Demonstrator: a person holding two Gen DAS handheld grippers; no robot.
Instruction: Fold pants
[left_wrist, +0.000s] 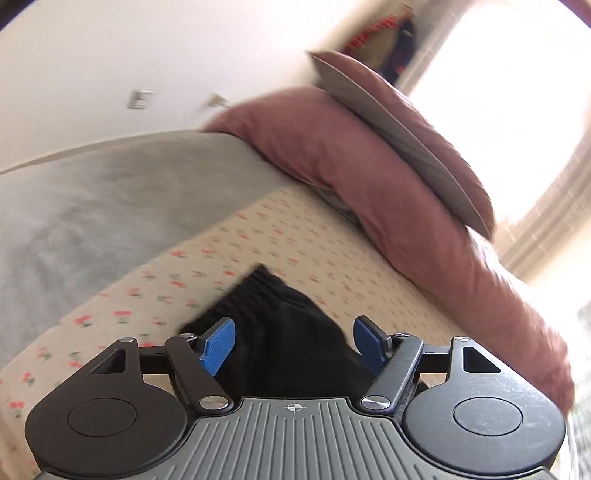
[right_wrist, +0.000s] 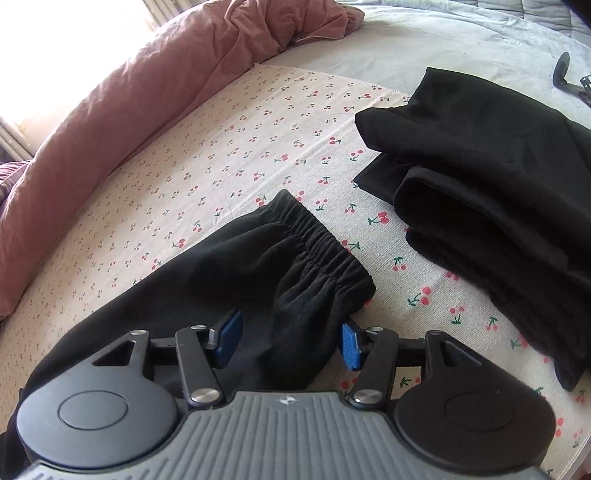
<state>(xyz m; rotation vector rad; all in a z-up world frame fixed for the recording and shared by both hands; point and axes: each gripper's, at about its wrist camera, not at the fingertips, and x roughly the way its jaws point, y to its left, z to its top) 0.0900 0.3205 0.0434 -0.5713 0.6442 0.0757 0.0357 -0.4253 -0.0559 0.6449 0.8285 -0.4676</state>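
Observation:
Black pants (right_wrist: 240, 266) lie on a cherry-print sheet (right_wrist: 229, 147), with one elastic leg cuff (right_wrist: 325, 251) pointing away from me. My right gripper (right_wrist: 291, 341) is open, and its blue pads straddle the leg fabric just behind the cuff. In the left wrist view, black pants fabric (left_wrist: 280, 332) with a gathered cuff lies between the pads of my left gripper (left_wrist: 293, 345), which is also open. That view is blurred. The rest of the pants lies in a heap (right_wrist: 491, 192) at the right.
A pink duvet (right_wrist: 122, 103) runs along the far left edge of the bed, with a grey-and-pink pillow (left_wrist: 399, 133) on it. A grey blanket (left_wrist: 110, 192) covers the far side. A bright window (left_wrist: 498, 92) is beyond. A small dark object (right_wrist: 565, 74) lies at the far right.

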